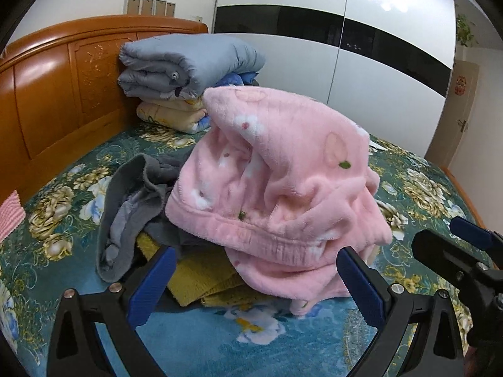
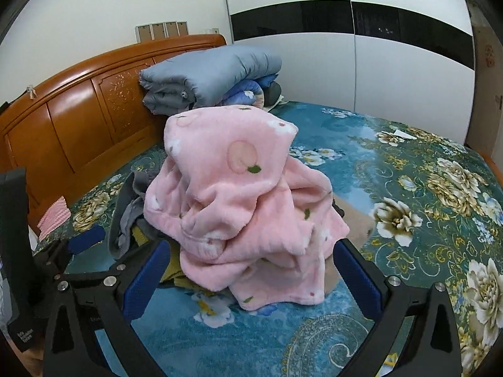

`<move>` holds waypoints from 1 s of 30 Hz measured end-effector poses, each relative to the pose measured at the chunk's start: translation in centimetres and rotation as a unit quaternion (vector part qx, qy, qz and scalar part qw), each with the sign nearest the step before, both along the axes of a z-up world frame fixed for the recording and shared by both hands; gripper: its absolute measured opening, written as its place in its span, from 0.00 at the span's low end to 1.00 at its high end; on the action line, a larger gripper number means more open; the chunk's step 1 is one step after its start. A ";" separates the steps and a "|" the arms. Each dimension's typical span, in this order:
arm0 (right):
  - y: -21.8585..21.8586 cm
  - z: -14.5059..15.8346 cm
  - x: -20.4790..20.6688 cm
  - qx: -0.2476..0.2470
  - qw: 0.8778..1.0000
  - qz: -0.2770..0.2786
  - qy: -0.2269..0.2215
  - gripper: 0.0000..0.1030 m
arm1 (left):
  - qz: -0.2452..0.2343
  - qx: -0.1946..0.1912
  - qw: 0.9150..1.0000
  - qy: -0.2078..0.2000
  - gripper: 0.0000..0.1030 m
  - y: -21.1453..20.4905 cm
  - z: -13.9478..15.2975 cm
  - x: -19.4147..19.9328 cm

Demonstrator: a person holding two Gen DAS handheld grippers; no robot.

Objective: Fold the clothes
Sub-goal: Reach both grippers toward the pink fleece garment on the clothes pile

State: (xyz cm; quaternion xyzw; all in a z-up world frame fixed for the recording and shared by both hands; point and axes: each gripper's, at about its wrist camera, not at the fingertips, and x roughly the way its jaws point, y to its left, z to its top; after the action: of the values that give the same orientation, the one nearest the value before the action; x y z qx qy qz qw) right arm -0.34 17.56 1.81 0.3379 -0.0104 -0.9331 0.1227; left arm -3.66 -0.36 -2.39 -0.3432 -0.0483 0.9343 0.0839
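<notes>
A pink fleece garment [image 1: 283, 182] with flower and peach prints lies heaped on top of a pile of clothes on the bed; it also shows in the right wrist view [image 2: 232, 194]. Under it lie a grey garment [image 1: 132, 201] and a yellow knitted one [image 1: 201, 276]. My left gripper [image 1: 254, 282] is open, just short of the pile's front edge, with nothing between its blue pads. My right gripper [image 2: 251, 276] is open too, close in front of the pink garment's lower hem. The right gripper also shows at the right edge of the left wrist view [image 1: 462, 251].
The bed [image 2: 408, 220] has a teal floral cover. Folded quilts [image 1: 185, 69] are stacked against the wooden headboard [image 1: 56, 94]. A white and black wardrobe [image 1: 345, 31] stands behind. A pink striped cloth [image 1: 9, 216] lies at the left edge.
</notes>
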 end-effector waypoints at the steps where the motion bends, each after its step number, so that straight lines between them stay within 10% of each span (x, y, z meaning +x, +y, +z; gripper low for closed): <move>1: 0.0 -0.2 -0.3 0.001 1.000 0.000 -0.001 1.00 | 0.000 0.008 1.000 -0.007 1.00 0.0 0.3 -0.3; 20: -0.9 -1.4 -8.1 -0.005 1.000 0.005 -0.012 1.00 | -0.028 0.037 0.999 0.013 1.00 -2.2 -1.7 -4.0; 27: 0.0 -0.1 -12.8 -0.092 0.995 -0.014 -0.046 1.00 | -0.038 -0.001 0.999 -0.011 1.00 -5.1 -1.8 -2.2; 28: 0.1 0.0 -13.2 -0.107 0.993 -0.015 -0.053 0.98 | -0.035 -0.003 0.999 -0.013 1.00 -5.6 -1.7 -1.9; 30: 0.3 0.3 -13.9 -0.136 0.988 -0.019 -0.067 0.63 | -0.026 -0.005 1.000 -0.013 1.00 -6.7 -1.3 -1.3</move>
State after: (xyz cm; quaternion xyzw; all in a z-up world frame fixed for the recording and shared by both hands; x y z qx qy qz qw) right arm -14.26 17.81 2.11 0.3797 -0.1521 -0.9002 0.1492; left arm -4.97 -7.11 -3.70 -0.3573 -0.0358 0.9273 0.1055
